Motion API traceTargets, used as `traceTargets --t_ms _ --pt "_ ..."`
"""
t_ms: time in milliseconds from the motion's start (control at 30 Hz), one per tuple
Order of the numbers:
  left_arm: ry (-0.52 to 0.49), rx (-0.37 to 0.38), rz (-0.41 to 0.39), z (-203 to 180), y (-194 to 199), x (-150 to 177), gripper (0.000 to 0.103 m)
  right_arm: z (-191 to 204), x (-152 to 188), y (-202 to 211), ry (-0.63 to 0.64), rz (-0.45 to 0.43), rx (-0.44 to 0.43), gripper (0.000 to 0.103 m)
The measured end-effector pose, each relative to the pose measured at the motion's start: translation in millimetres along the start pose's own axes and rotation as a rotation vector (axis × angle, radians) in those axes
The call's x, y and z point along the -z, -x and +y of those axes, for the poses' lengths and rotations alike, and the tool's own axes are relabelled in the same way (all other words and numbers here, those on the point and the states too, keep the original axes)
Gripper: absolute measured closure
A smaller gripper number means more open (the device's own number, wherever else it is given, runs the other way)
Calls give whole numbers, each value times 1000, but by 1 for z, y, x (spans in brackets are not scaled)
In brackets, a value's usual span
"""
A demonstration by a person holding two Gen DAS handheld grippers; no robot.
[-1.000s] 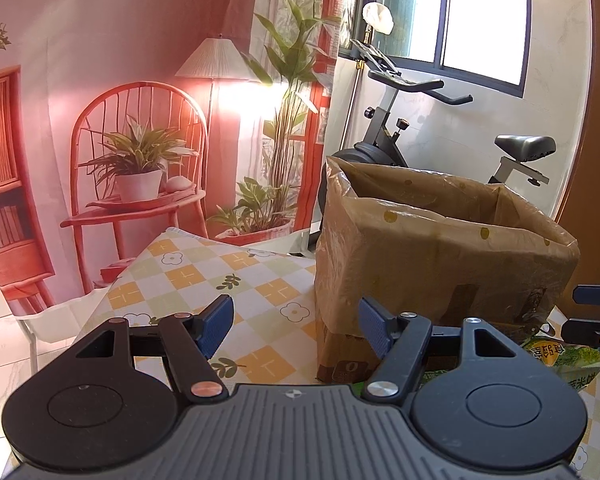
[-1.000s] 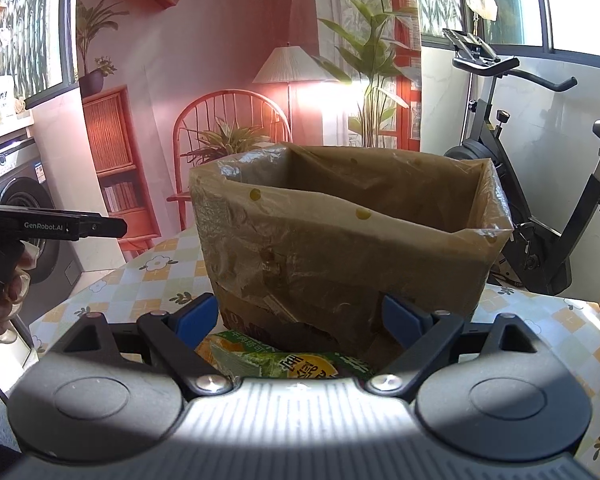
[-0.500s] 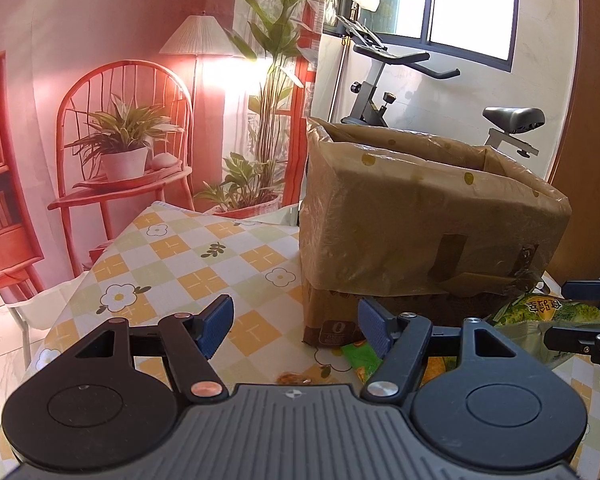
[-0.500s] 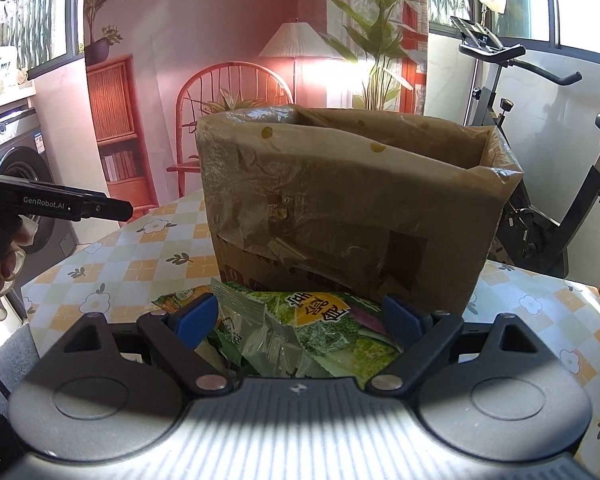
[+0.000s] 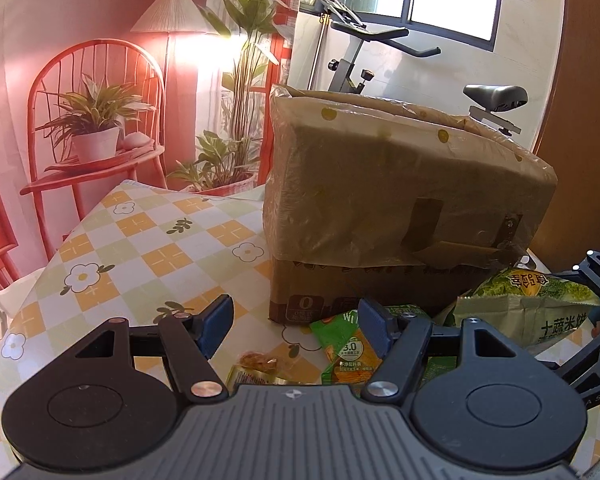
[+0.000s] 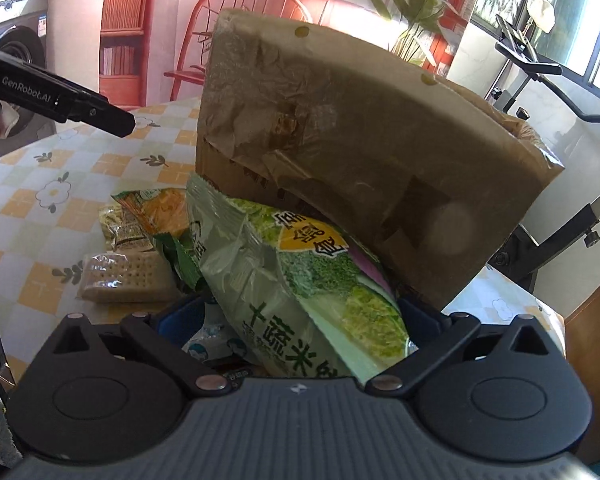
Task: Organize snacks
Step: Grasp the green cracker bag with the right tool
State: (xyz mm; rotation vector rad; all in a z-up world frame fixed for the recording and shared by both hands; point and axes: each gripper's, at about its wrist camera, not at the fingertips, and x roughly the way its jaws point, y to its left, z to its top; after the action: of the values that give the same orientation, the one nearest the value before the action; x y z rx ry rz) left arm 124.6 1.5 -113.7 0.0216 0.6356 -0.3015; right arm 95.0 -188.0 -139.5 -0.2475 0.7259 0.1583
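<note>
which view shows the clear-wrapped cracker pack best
The right wrist view: the cracker pack lies in full sight on the checked tablecloth, left of the big green snack bag. In the left wrist view I cannot pick it out; the gripper body covers the near table.

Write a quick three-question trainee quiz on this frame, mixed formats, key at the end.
1. True or false: the big green snack bag lies between the jaws of the right gripper.
2. Multiple choice: in the right wrist view, the clear-wrapped cracker pack lies (a) inside the cardboard box, (b) on the checked tablecloth to the left of the green bag, (c) on the exercise bike.
3. Fill in: the jaws of the left gripper hold ____.

Key: 1 true, with the jaws opening and not yet pressing on the bag; 2 b; 3 nothing, they stand open over the small snack packets.
</note>
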Motion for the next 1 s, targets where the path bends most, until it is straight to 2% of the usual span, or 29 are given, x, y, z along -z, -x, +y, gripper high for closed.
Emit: traceTargets --t_ms 133,233,367,1000 --pt "-16 7 19 -5 -7 2 32 1 3 -15 0 15 29 9" --pt "-22 9 17 -7 -6 2 32 -4 4 -14 -19 1 -13 23" --pt "-25 9 19 -8 -7 1 32 -9 3 -9 -22 -10 -40 31" --pt "-23 63 51 -12 -22 -2 31 -11 18 2 -73 -58 -53 33"
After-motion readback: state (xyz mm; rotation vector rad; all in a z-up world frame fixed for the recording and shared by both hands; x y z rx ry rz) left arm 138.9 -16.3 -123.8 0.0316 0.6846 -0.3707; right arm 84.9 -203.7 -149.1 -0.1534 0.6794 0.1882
